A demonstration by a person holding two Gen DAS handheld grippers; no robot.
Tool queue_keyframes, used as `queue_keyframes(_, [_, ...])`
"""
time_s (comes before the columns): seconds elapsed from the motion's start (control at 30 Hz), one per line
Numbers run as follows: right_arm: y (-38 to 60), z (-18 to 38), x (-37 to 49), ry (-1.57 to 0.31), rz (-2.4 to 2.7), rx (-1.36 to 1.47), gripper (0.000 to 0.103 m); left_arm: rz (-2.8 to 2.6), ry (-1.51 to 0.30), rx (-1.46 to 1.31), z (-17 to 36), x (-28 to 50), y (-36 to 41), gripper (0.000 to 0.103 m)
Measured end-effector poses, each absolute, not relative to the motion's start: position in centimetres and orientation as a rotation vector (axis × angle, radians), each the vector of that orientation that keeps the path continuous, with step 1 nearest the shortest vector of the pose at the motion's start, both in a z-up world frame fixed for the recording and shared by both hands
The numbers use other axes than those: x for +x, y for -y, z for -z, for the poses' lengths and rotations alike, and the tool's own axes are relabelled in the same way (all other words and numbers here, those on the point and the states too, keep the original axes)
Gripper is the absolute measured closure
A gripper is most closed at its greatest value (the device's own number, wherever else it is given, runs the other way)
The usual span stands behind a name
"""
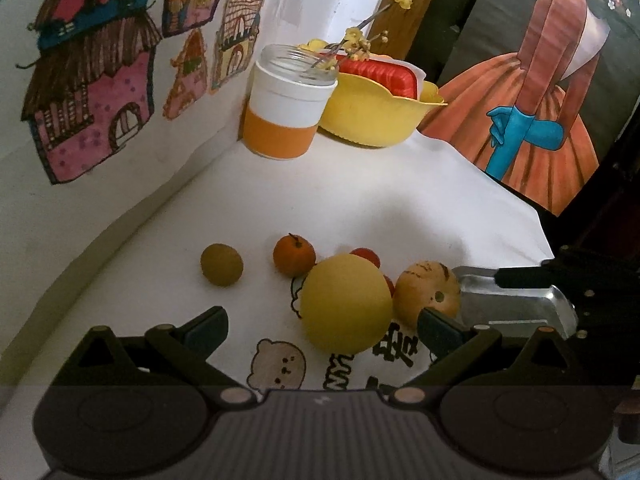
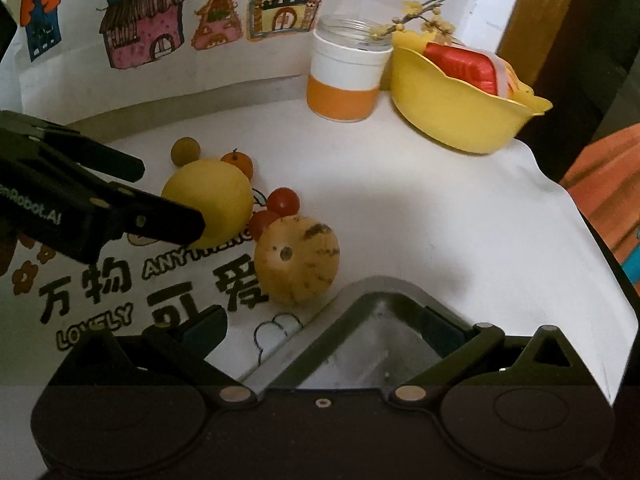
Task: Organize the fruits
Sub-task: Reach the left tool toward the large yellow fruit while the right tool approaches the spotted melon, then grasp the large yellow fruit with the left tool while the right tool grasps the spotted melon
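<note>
Several fruits lie on a white printed cloth [image 1: 360, 200]. They are a big yellow round fruit [image 1: 346, 304] [image 2: 216, 196], a speckled tan fruit [image 1: 428, 294] [image 2: 298, 266], a small orange [image 1: 294, 255] [image 2: 240, 162], a brownish-green round fruit [image 1: 221, 265] [image 2: 185, 151] and red cherry tomatoes [image 1: 366, 255] [image 2: 283, 201]. My left gripper [image 1: 322, 326] [image 2: 172, 198] is open, its fingers on either side of the near half of the yellow fruit. My right gripper [image 2: 324, 330] is open over a corner of a metal tray [image 2: 380, 320] [image 1: 516, 300], just right of the tan fruit.
At the back stand a glass jar with a white and orange sleeve [image 1: 286, 108] [image 2: 346, 76] and a yellow bowl [image 1: 372, 120] [image 2: 460, 112] holding a red item. Flower twigs lean over them. A wall with house drawings rises to the left. The cloth drops off at the right edge.
</note>
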State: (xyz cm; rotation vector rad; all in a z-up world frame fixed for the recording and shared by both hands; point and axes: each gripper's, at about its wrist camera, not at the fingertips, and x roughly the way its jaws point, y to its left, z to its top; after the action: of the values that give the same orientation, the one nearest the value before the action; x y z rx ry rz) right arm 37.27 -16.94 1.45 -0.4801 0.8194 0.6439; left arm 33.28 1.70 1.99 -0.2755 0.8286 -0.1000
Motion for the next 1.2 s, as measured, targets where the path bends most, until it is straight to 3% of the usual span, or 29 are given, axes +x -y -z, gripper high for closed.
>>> queue_keyframes(0.2, [15.9, -0.9, 37.8, -0.779, -0.651, -0.53, 0.014, 0.126, -0.82, -0.306, -1.7, 33.8, -1.8, 0.002])
queue_keyframes(0.5, [15.0, -0.7, 38.3, -0.743, -0.671, -0.542, 0.03, 0.148, -0.822, -0.319, -1.2, 34.2, -1.6, 0.02])
queue_keyframes(0.77, [14.5, -0.6, 38.3, -0.739, -0.69, -0.529, 0.051, 0.147, -0.83, -0.344, -0.9, 34.8, -1.9, 0.036])
queue_keyframes(0.87, [14.4, -0.6, 38.3, -0.737, -0.688, -0.522, 0.051, 0.161, -0.832, -0.362, -0.7, 34.9, -1.9, 0.044])
queue_keyframes(1.2, [15.8, -1.2, 37.5, -0.729, -0.671, -0.49, 0.052, 0.153, -0.826, -0.322, -1.0, 34.0, -1.3, 0.046])
